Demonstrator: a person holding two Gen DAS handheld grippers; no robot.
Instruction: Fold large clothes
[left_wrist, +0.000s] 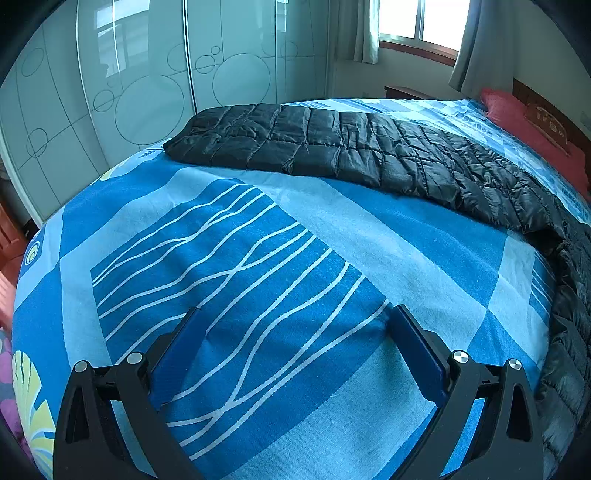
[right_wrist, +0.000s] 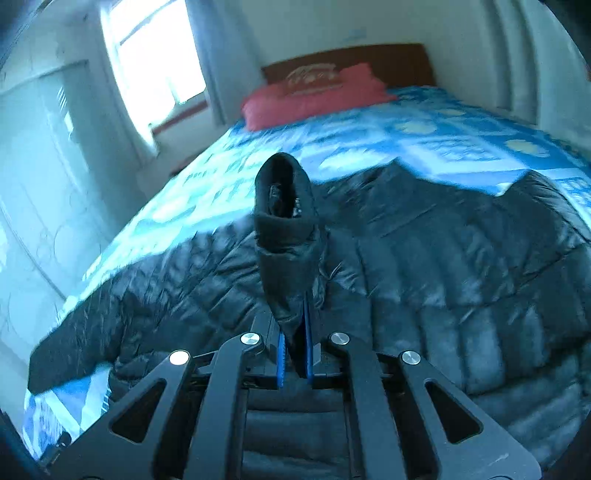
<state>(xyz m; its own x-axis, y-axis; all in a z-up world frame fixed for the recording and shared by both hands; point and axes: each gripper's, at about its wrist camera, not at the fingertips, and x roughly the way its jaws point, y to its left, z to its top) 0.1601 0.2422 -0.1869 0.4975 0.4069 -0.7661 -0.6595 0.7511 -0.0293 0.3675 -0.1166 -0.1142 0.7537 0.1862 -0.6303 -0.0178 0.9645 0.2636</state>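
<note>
Jacket (right_wrist: 424, 266) cuff pinched in right gripper (right_wrist: 293, 325); body beyond.

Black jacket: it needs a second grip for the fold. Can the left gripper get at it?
Probably yes. The left gripper is open and empty over bare bedspread, with nothing between it and the jacket.

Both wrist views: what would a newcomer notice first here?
The black quilted jacket sprawls across the bed's blue patterned sheet. The right gripper is shut on a sleeve cuff that sticks up between its fingers. The left gripper hangs open over bare sheet; a red pillow lies at the headboard.
</note>
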